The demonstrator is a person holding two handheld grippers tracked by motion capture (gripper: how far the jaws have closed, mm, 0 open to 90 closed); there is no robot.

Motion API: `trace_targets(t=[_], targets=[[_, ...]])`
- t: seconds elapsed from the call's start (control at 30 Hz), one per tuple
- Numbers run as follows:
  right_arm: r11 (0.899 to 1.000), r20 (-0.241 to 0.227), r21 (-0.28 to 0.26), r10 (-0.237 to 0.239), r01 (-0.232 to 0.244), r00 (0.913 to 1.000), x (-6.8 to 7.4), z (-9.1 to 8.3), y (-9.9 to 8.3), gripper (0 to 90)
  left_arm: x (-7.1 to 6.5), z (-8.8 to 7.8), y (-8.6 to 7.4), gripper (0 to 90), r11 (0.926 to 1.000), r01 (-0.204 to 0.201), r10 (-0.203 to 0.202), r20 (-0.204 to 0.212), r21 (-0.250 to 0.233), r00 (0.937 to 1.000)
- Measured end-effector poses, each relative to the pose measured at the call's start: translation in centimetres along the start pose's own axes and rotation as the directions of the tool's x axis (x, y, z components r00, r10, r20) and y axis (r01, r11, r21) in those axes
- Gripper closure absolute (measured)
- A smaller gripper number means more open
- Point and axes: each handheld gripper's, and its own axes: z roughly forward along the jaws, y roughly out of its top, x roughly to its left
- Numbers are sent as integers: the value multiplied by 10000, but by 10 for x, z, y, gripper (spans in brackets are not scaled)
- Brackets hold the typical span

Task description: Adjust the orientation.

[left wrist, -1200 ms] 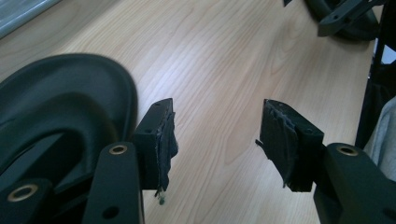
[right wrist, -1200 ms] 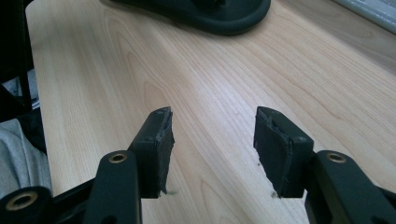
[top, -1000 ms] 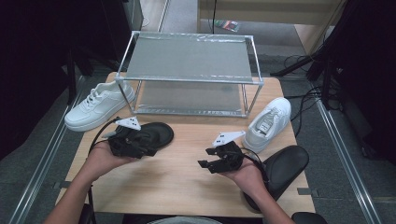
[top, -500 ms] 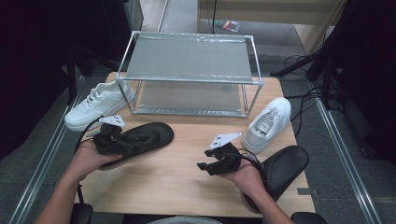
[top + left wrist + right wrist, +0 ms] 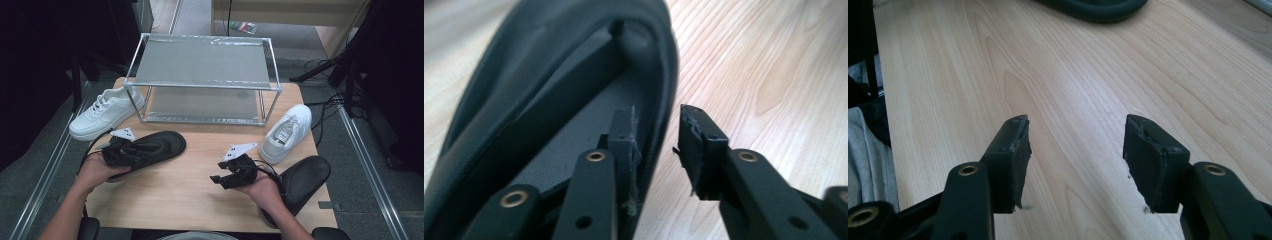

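The black slip-on shoe lies on its sole at the left of the light wooden desk, just in front of the metal-framed two-tier rack, toe pointing to the middle. Your left claw has come down and outward to the heel end since a second ago, and its jaws have just been closing: one black pad sits inside the opening, the other outside, with the side wall of the shoe between them. A sliver of gap shows at the outer pad, so you are not pinching yet; judge it as released, about to grip. That puts you at the grasp itself, probably before lifting the shoe toward the rack. Your right claw rests unclenched over bare wood, holding nothing. The white lace-up sneaker at the left edge is untouched
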Motion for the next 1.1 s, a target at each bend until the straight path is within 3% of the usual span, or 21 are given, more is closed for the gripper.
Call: trace_targets(t=[0.13, 0.57, 0.9, 1.0, 1.1], targets=[[10000, -20, -24, 30, -30, 10000, 0, 0, 0, 455, 3, 4, -1, 722, 9999, -15, 12, 148, 153, 9999], [9992, -37, -243, 308, -309, 9995, -3, -1, 1, 453, -3, 8, 4, 816, 9981, -428, 429, -19, 433, 9991], [9971, -55, -633, 411, -414, 9991, -3, -4, 2, 453, -7, -5, 10, 824, 9992, -409, 408, -524, 3, 9978], [9970, -32, -663, 406, -407, 9992, -3, -4, 2, 453, -8, -12, 14, 823, 9996, -215, 205, -502, -192, 9985], [9960, -37, -719, 521, -522, 9986, -4, -5, 2, 453, -11, -13, 18, 824, 9991, -311, 296, -470, -300, 9985]])
